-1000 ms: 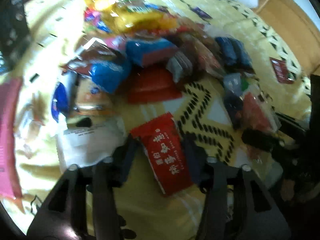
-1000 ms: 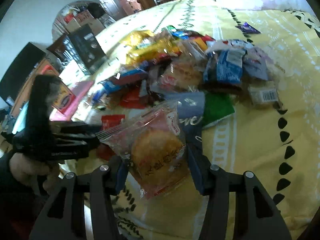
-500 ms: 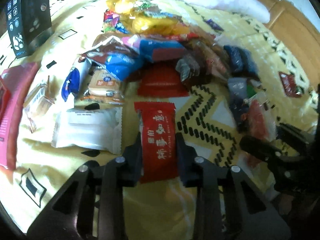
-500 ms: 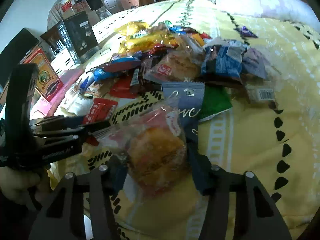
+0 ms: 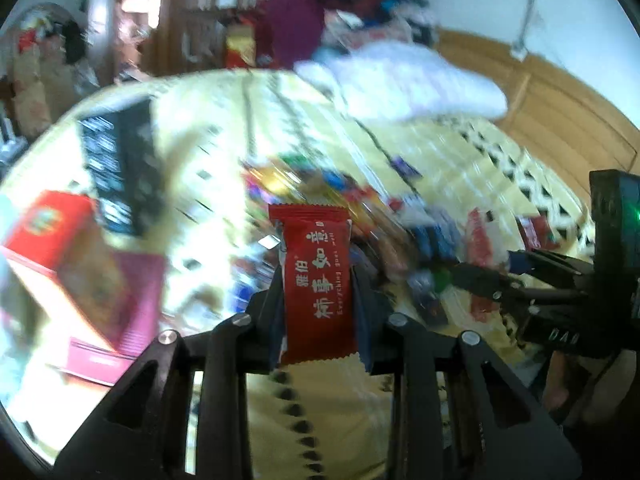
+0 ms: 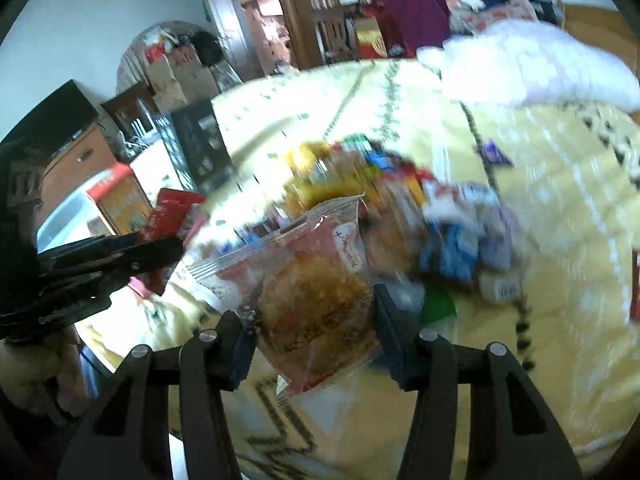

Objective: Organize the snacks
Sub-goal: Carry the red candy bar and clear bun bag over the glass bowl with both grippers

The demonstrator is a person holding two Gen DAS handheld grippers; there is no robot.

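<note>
Bedroom clutter around the bed
White pillow [image 6: 532, 68] lies on yellow patterned bedspread [image 6: 560, 208]; black box [image 5: 120, 168] stands upright near red box [image 5: 52, 228].

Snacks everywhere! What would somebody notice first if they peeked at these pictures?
Probably the red snack packet standing upright, pinched in the left hand-held gripper at the middle of its view. Next, the clear-wrapped round pastry clamped in the right hand-held gripper. Behind both, a blurry heap of colourful snacks lies on the yellow bedspread, with a white pillow at the far end.
</note>
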